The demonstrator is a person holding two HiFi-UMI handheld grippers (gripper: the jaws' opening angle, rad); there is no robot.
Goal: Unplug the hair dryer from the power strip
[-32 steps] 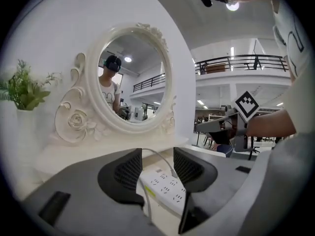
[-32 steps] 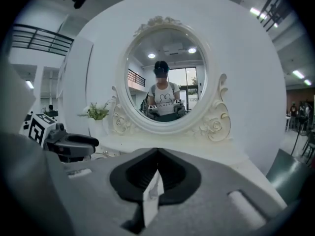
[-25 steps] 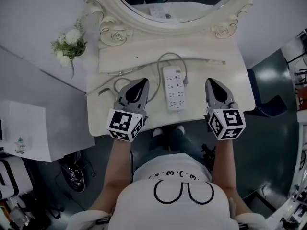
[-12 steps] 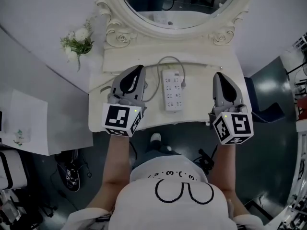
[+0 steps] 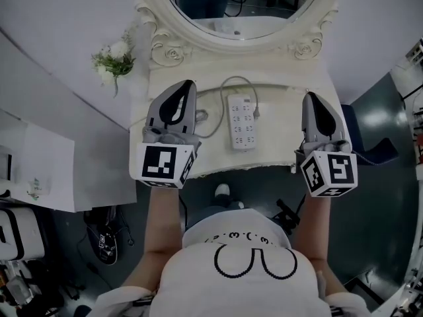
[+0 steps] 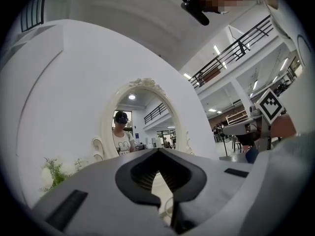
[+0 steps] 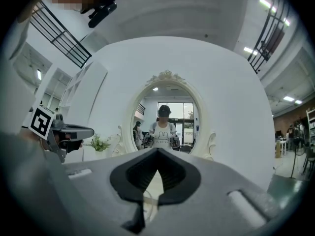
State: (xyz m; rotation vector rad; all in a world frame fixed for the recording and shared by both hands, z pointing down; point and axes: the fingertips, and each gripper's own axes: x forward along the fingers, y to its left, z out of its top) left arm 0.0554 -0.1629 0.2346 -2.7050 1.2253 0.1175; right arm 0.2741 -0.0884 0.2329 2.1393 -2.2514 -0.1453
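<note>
Both risen, left gripper [image 5: 190, 84] and right gripper [image 5: 309, 96] closed empty, power strip [image 5: 242, 122] on white vanity [image 5: 277, 131] below mirror [image 5: 244, 5].

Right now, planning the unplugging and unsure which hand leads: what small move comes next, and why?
Probably open the right gripper and lower it toward the plug on the strip's right edge. It and the left gripper are shut and empty above the table, and the plug is on the right gripper's side.
</note>
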